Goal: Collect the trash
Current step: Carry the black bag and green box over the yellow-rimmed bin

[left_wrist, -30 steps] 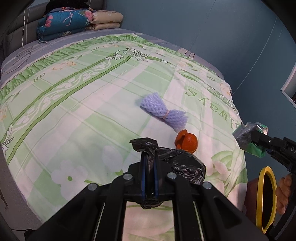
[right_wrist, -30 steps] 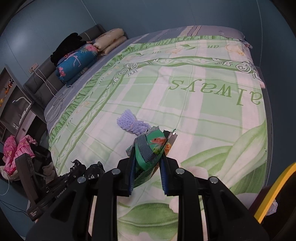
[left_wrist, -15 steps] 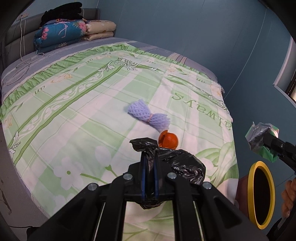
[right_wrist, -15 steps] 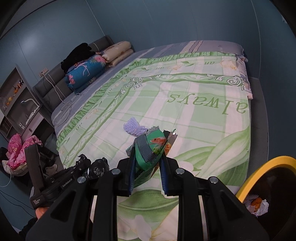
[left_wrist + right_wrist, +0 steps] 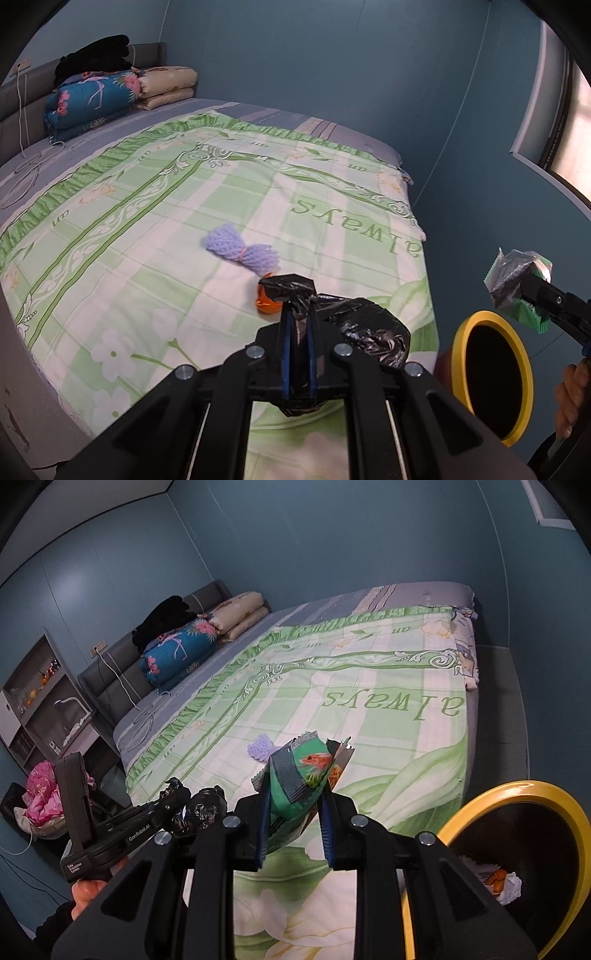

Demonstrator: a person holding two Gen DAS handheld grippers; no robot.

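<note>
Two loads ride clamped, the black bag [image 5: 354, 325] in your left gripper [image 5: 297, 354] and the snack wrapper [image 5: 299, 779] in your right gripper [image 5: 293, 823] (both short of the yellow-rimmed bin [image 5: 517, 790]), so releasing early drops them onto the bed [image 5: 147, 236].

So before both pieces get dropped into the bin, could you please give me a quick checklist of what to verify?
1. Left gripper shut on the black plastic bag: ok.
2. Right gripper shut on the green snack wrapper: ok.
3. Yellow-rimmed bin mouth unobstructed: ok.
4. Wrapper directly above the bin opening: not ok, it sits beside it.
5. Bag above the bin: not ok.
6. Bed cleared: not ok; purple foam net and orange peel remain.
</note>
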